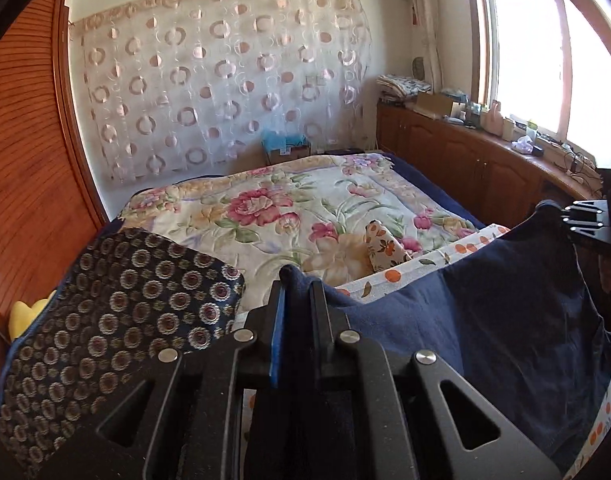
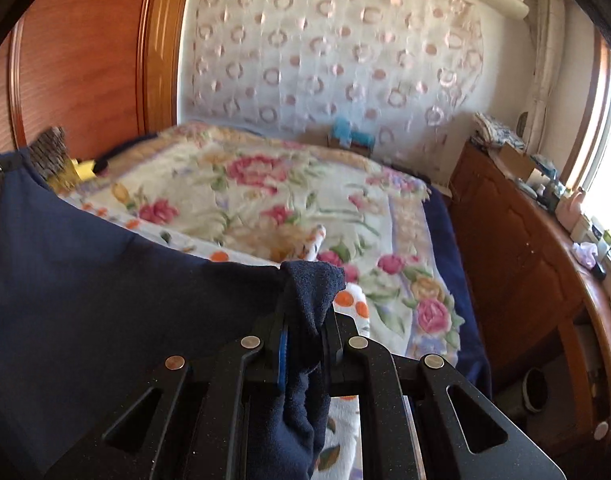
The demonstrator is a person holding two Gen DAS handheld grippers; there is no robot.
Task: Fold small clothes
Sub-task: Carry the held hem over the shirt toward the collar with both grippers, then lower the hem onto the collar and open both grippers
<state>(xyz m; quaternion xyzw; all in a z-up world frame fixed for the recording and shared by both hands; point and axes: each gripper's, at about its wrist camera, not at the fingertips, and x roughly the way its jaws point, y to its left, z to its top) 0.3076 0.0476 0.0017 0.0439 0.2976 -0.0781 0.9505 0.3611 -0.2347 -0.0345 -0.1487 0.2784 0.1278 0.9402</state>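
Above floral bed (image 1: 265,216) | navy garment (image 1: 485,300) stretched crosswise | left claw (image 1: 297,280); right claw (image 2: 305,280) both clamped on its corners

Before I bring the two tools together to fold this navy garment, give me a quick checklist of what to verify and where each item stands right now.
1. Left tool clamped on the navy garment: ok, cloth sits between its fingers.
2. Right tool clamped on the garment: ok, a bunched corner is pinched.
3. Top edge held level between the tools: not ok, it sags in the middle.
4. Landing spot on the orange-print cloth: cannot tell, the garment hides most of it.
5. Small rolled floral item out of the way: ok, it lies farther back on the floral blanket.
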